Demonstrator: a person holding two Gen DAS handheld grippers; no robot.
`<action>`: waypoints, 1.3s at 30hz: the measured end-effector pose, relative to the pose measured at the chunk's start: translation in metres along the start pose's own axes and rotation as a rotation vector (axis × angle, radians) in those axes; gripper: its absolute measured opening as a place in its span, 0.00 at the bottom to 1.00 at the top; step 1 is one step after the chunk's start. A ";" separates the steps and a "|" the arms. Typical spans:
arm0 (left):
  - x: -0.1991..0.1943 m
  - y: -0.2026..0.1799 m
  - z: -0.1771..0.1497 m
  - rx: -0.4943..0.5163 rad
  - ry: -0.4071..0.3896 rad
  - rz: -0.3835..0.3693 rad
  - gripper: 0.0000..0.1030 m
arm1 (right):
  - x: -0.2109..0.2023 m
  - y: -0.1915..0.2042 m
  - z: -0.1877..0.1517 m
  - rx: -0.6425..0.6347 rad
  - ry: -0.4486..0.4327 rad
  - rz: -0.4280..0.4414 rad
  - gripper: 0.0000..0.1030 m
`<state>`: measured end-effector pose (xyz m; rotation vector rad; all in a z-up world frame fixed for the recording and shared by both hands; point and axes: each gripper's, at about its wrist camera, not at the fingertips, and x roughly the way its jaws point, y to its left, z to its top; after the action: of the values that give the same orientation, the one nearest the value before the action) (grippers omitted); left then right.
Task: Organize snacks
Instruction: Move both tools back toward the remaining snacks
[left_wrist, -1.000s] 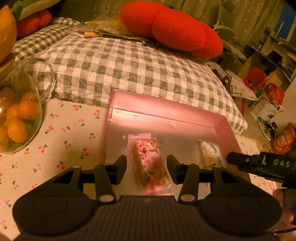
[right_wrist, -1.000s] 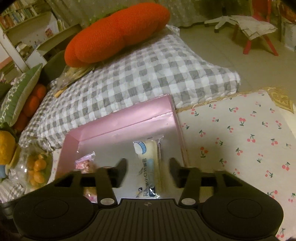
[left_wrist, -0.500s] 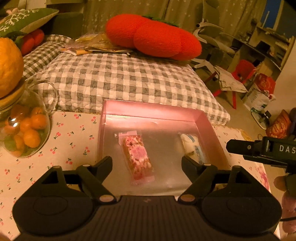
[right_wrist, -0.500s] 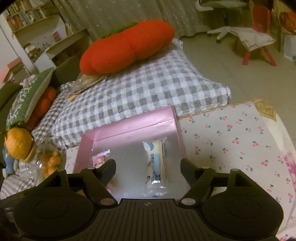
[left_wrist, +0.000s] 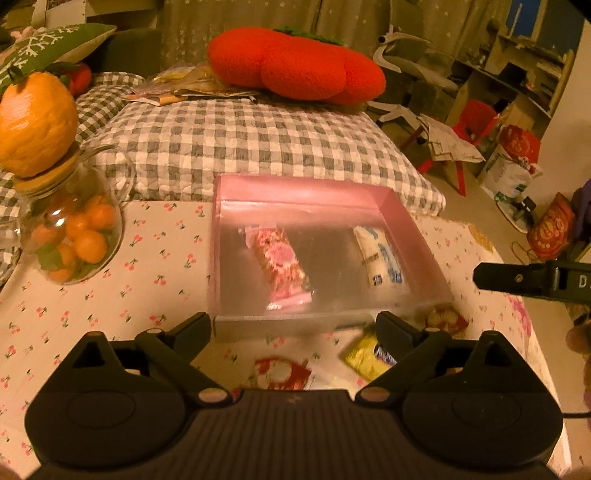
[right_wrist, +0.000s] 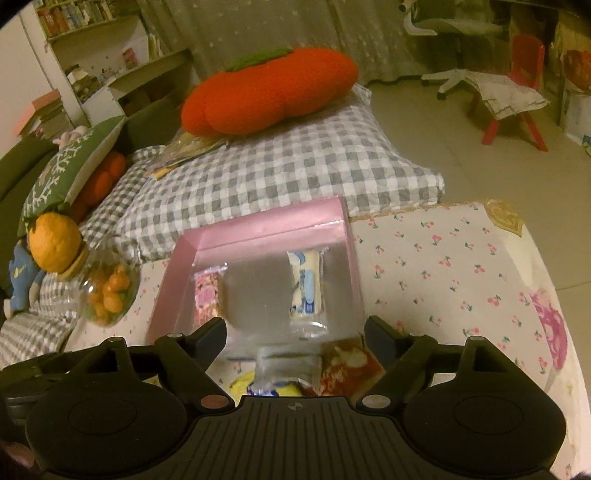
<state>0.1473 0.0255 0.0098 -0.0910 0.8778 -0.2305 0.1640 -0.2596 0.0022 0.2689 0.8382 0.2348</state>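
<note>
While both grippers hang above the near edge of the box, nothing sits between either pair of jaws.

Left wrist view: left gripper (left_wrist: 293, 325) is spreading, jaws empty and wide, aimed down at the table. Pink box (left_wrist: 413, 229) stands on the cherry-print tablecloth (left_wrist: 155, 266), its far wall against the checked cushion (left_wrist: 251, 144). Inside lie a pink snack bar (left_wrist: 280, 264) at the left and a white-and-blue snack pack (left_wrist: 378, 258) at the right, well apart, probably so each stays easy to grab. Loose on the cloth just in front of the box: a red snack packet (left_wrist: 282, 373), a yellow packet (left_wrist: 364, 354) and a red-yellow packet (left_wrist: 445, 319). Judging from that, these are not yet sorted. A jar of small oranges (left_wrist: 72, 236) stands at the left, clear of the work. Part of the right gripper shows at the right edge.

Right wrist view: right gripper (right_wrist: 295, 330) is also opening, jaws empty. Same box, same two snacks inside. Below the jaws lie a clear wrapper (right_wrist: 286, 365), a yellow packet and a red one, outside the box. Next move likely calls for picking one of these.
</note>
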 end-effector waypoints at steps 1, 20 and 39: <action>-0.001 0.001 -0.003 0.003 0.004 0.002 0.93 | -0.002 -0.001 -0.003 0.001 0.001 0.000 0.82; -0.018 0.017 -0.054 -0.007 -0.015 0.045 0.99 | -0.021 -0.020 -0.051 0.007 0.023 -0.027 0.87; 0.009 0.018 -0.080 0.067 -0.041 0.020 0.99 | 0.001 -0.024 -0.091 -0.200 0.040 -0.096 0.88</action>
<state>0.0940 0.0419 -0.0515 -0.0242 0.8288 -0.2384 0.0981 -0.2694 -0.0643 0.0365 0.8582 0.2333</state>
